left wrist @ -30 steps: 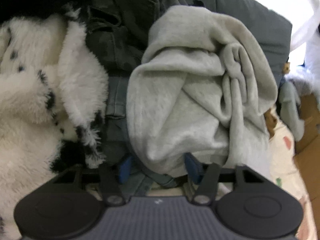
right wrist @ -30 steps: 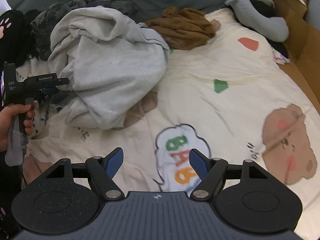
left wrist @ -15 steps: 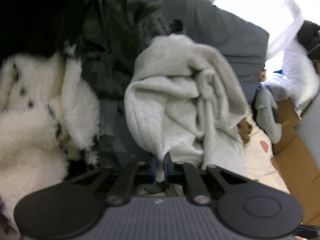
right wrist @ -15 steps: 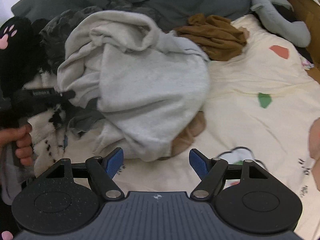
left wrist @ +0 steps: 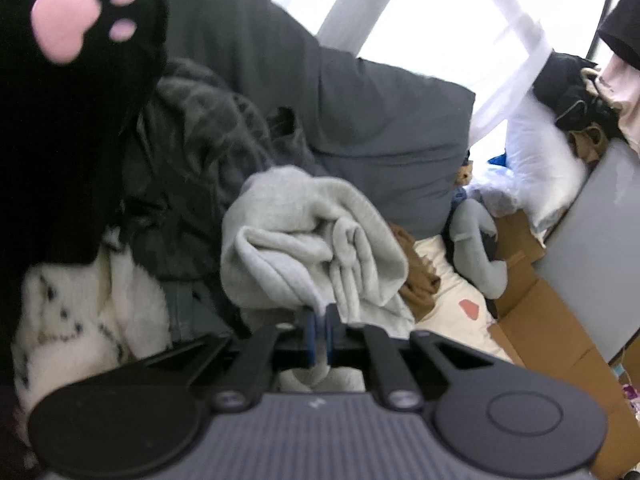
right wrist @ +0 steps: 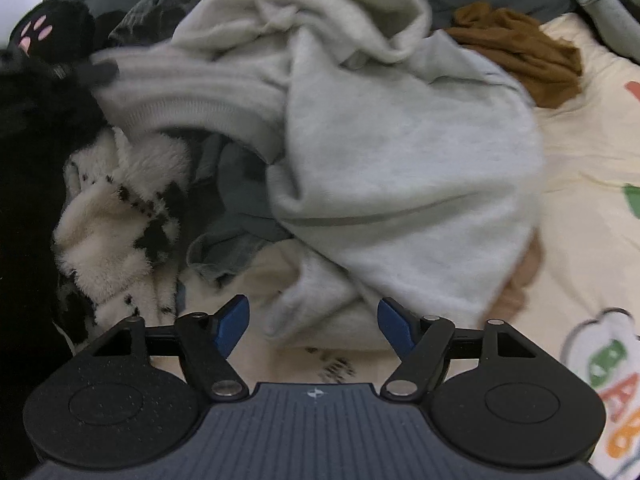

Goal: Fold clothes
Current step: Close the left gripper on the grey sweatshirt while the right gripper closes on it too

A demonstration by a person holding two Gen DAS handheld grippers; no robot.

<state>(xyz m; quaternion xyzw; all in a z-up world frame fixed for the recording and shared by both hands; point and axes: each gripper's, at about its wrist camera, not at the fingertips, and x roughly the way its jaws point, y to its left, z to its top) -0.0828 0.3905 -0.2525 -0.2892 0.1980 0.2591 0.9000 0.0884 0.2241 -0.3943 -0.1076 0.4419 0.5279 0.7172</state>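
Bedding fills both views: a cream bedsheet (right wrist: 580, 184) printed with cartoon shapes, and behind it a dark grey pillow (left wrist: 360, 92). Along the pillow lies an unsorted heap of clothes, none of it folded yet. Largest in the heap is the light grey sweatshirt (right wrist: 392, 152), crumpled and partly raised off the bed, its ribbed hem pulled out toward the left of the right wrist view. Beside it sit a white fluffy garment with black spots (right wrist: 120, 216), a black plush item with a pink paw print (left wrist: 72, 32), dark grey-green clothing (left wrist: 192, 152) and, on the far side, a small brown garment (right wrist: 520, 56).

The left hand-held gripper (left wrist: 319, 330) is clamped tight on an edge of the sweatshirt, its blue pads pressed together with a fold of grey fabric pinched between them. The right hand-held gripper (right wrist: 313, 326) hovers just over the lower edge of the same sweatshirt; its jaws have just been narrowing but stand apart, with a drooping corner of cloth lying between them and no pad pressing on it.

The task looks to be at its very beginning: one garment is being drawn out of the pile. It must yet be spread flat on the open sheet and folded, and every other piece remains untouched.
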